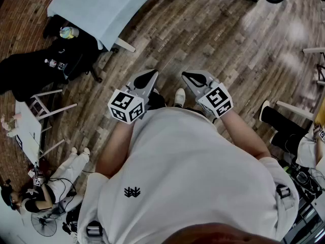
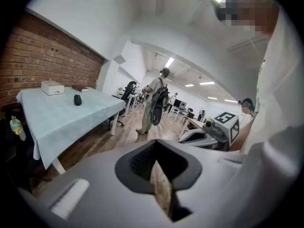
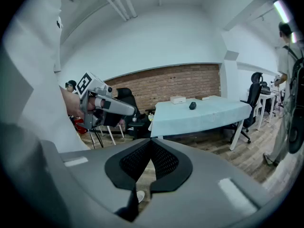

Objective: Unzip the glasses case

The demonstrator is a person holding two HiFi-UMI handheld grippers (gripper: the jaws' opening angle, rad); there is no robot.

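Note:
The glasses case (image 2: 77,99) is a small dark lump lying on a table with a pale blue cloth (image 2: 57,115); the right gripper view also shows the case (image 3: 192,105) far off on that table (image 3: 199,118). I stand on the wooden floor, well away from it. My left gripper (image 1: 147,78) and right gripper (image 1: 192,77) are held side by side in front of my waist. Each has its jaws closed together with nothing between them. The head view shows only a corner of the table (image 1: 101,6), with no case visible there.
A white box (image 2: 52,87) sits on the table near the brick wall. A person with a backpack (image 2: 154,101) stands further into the room. Black bags (image 1: 51,65) lie beside the table, a seated person (image 1: 45,187) is at lower left, and an office chair (image 3: 249,103) stands past the table.

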